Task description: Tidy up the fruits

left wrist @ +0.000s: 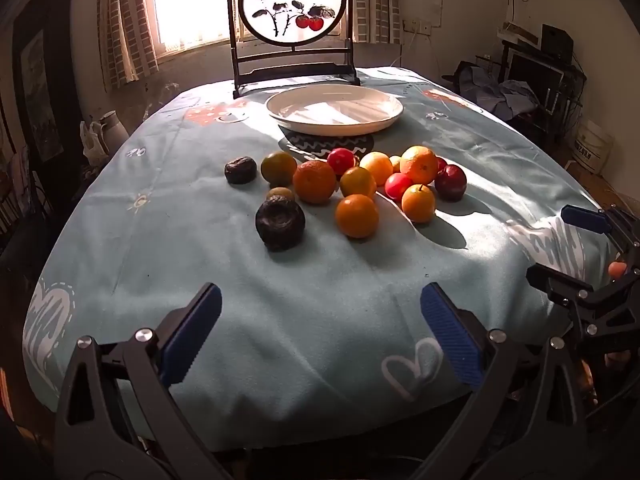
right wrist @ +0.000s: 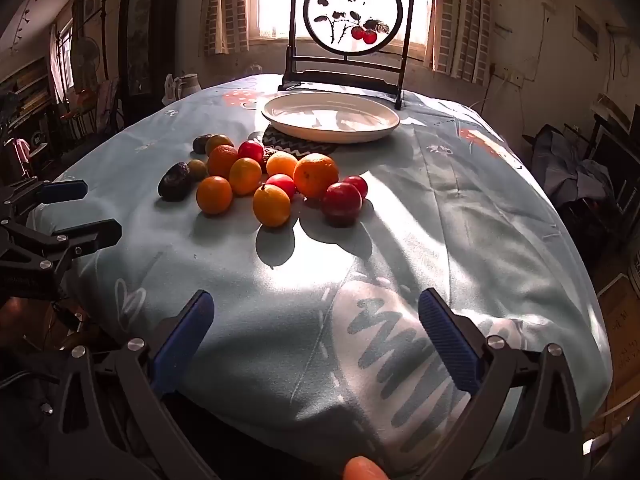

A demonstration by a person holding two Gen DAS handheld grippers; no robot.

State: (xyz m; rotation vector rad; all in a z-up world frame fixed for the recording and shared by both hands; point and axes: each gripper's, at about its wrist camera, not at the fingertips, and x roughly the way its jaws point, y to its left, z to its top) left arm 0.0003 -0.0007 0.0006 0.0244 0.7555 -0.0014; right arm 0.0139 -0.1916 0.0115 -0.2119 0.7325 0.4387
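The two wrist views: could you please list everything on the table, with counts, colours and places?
plate: one, white, empty, far centre, on a dark patterned mat.
orange fruits: about six, clustered mid-table.
red fruits: about four, in the cluster.
dark fruits: two, cluster's left edge.
greenish fruits: two, beside them.
painted screen: one, dark frame, behind the plate.
tablecloth: light blue.
left gripper: open, empty.
right gripper: open, empty.

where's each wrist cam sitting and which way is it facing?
Left wrist: behind the open left hand-held gripper at the table's near edge, angled down toward the fruit pile; right hand-held gripper at right.
Right wrist: behind the open right hand-held gripper, same heading; left one at left, fingertip below.
Shared: fruit, white plate, painted screen.
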